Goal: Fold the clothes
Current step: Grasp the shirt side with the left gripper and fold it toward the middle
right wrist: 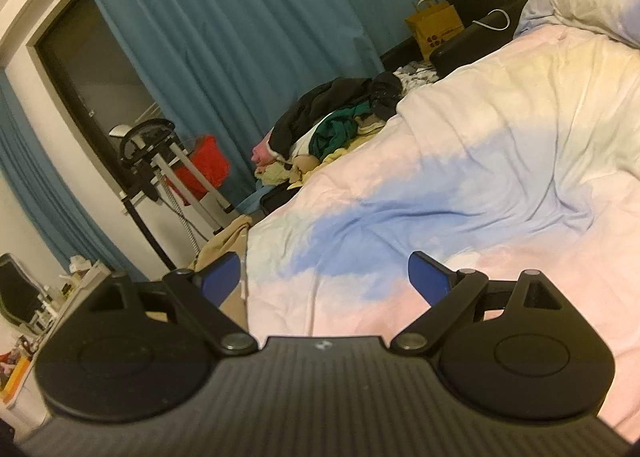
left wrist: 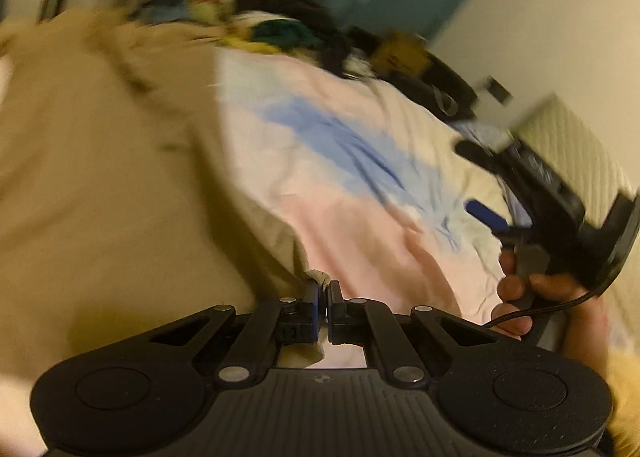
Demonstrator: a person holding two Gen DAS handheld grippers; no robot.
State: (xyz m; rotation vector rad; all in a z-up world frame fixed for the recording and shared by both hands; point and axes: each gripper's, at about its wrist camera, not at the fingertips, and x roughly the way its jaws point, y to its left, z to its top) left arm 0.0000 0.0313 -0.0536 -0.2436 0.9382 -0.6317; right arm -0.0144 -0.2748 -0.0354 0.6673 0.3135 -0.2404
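Left hand-held gripper [left wrist: 323, 289]: jaws pressed together on a hem of the beige garment [left wrist: 100, 177], which drapes over the near-left part of the bed. Right hand-held gripper [right wrist: 324, 277]: fingers wide apart, holding nothing, poised over the pastel pink/blue/yellow duvet [right wrist: 460, 185]; in left wrist view a hand [left wrist: 532, 297] grips its handle. Farther back, heap of unfolded clothes [right wrist: 336, 125] (black, green, yellow, pink) at the bed's far edge. Beyond: yellow paper bag [right wrist: 436, 31], teal curtains [right wrist: 240, 37].

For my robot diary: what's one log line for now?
left gripper: shut on tan garment | right gripper: open, empty | bed cover
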